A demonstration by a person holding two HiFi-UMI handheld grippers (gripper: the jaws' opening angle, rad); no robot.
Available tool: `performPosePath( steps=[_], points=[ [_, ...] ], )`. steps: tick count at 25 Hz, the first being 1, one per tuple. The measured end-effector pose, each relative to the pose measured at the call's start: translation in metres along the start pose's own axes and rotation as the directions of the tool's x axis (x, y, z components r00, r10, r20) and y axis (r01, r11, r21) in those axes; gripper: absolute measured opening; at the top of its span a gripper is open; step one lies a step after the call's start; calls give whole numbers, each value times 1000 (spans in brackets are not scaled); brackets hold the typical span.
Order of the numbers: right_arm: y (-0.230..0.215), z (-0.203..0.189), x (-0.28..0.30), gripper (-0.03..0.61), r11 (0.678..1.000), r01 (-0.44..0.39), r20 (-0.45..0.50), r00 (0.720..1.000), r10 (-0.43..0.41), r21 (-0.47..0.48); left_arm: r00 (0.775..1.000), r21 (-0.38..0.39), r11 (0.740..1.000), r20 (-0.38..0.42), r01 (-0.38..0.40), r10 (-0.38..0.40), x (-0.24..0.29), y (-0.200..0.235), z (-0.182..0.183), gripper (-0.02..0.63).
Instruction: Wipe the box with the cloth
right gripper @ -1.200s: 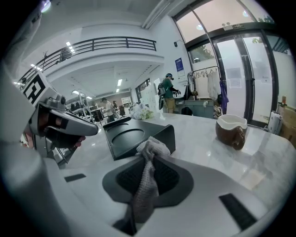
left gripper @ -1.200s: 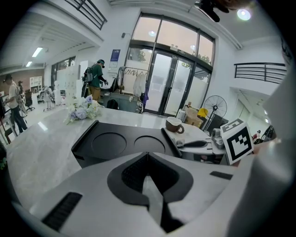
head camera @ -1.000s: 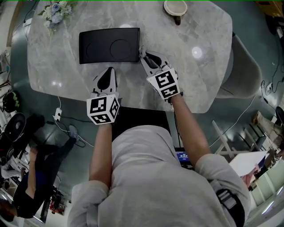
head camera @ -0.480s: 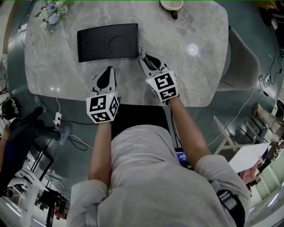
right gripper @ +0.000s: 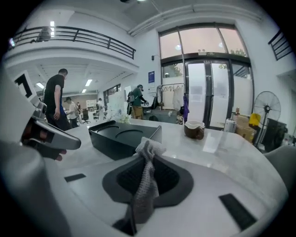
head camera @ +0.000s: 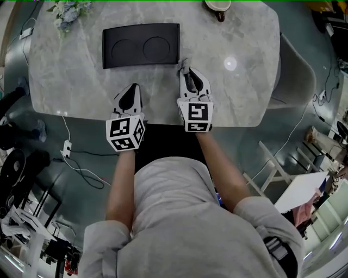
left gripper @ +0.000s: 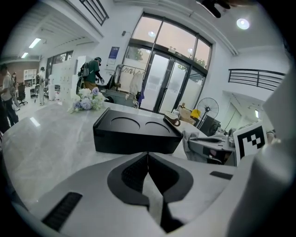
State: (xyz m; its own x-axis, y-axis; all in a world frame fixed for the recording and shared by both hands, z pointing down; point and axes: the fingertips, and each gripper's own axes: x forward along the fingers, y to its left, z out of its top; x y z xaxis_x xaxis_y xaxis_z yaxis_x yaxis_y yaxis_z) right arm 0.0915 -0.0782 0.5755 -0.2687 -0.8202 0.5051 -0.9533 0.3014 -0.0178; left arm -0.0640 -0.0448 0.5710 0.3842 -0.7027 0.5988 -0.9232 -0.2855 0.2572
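Observation:
A flat black box [head camera: 141,45] with two round recesses in its top lies on the grey marble table [head camera: 70,70]; it also shows in the left gripper view [left gripper: 134,134] and the right gripper view [right gripper: 121,136]. My right gripper [head camera: 184,69] is shut on a grey cloth [right gripper: 147,175], whose tuft sticks out past the tips just off the box's near right corner. My left gripper [head camera: 134,87] is shut and empty, short of the box's near side.
A bunch of pale flowers [head camera: 66,12] sits at the table's far left. A brown cup [head camera: 218,7] stands at the far edge right of the box. A grey chair [head camera: 293,70] is at the table's right end. People stand in the background [right gripper: 55,99].
My right gripper has swung from a slant towards the box to pointing nearly straight ahead, the cloth still in it. The left gripper has kept its place in the head view, while the box shows further right.

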Motion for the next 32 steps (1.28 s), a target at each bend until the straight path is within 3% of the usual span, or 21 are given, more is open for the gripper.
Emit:
performPosePath(
  steps=[4, 19, 32],
  points=[
    [13, -4, -5, 55, 997, 67, 5, 998, -67, 25, 1000, -3, 1000, 2, 6, -6, -6, 9, -6, 23],
    [30, -13, 16, 56, 995, 101, -78, 992, -103, -22, 1000, -6, 1000, 14, 17, -17, -29, 37, -15, 23],
    [53, -15, 34, 56, 995, 104, -125, 987, -103, -3, 999, -34, 998, 16, -45, 46, -41, 83, -20, 23]
  ],
)
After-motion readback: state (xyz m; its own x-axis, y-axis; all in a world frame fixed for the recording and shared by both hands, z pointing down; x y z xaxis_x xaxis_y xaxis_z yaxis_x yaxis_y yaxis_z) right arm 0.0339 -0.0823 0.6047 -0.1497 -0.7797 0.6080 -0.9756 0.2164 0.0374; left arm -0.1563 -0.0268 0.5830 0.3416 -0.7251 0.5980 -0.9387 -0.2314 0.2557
